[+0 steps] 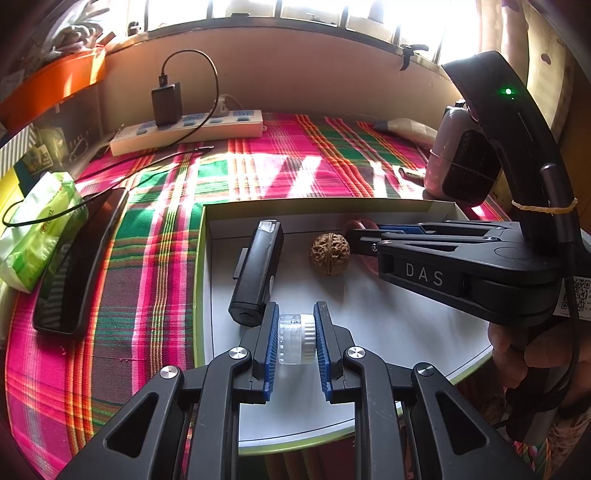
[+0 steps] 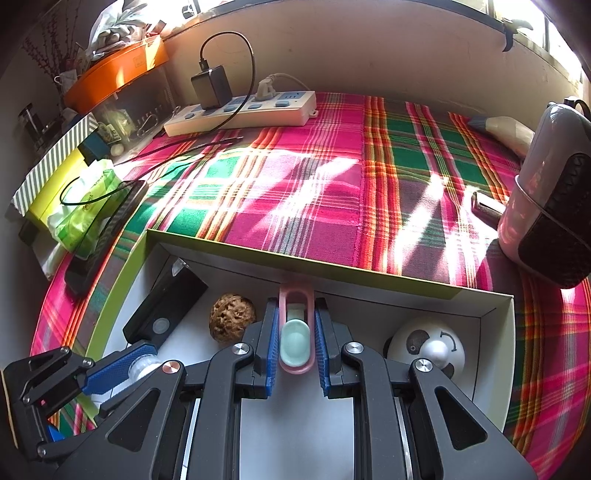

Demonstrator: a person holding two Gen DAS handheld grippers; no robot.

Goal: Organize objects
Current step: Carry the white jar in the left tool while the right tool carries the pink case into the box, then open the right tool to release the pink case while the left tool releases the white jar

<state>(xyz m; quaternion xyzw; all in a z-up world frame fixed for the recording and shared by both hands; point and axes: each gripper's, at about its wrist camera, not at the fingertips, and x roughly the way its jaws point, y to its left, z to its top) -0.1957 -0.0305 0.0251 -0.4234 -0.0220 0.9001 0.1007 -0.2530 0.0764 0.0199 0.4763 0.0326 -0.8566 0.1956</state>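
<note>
Clear plastic cap (image 1: pixel 297 339) sat clamped in the left gripper (image 1: pixel 295 341) fingers above the box (image 1: pixel 406 325); the right gripper (image 2: pixel 295 341) pinched a pink clip (image 2: pixel 295 332) inside; walnut (image 1: pixel 329 253) and black light (image 1: pixel 256 271) already boxed; placement seemingly remained.

We list: woven plaid cloth (image 1: pixel 155 258); matt card box (image 1: pixel 388 321); rough walnut (image 1: pixel 329 253); clear ribbed plastic jar (image 1: pixel 295 338); glossy phone (image 1: pixel 79 258).

A home, counter under a sunlit barred window (image 1: pixel 295 14), bright plaid cloth (image 2: pixel 314 184), power strip (image 2: pixel 240 110) with charger, tissue pack (image 1: pixel 37 229), cluttered orange tray (image 2: pixel 118 70)
</note>
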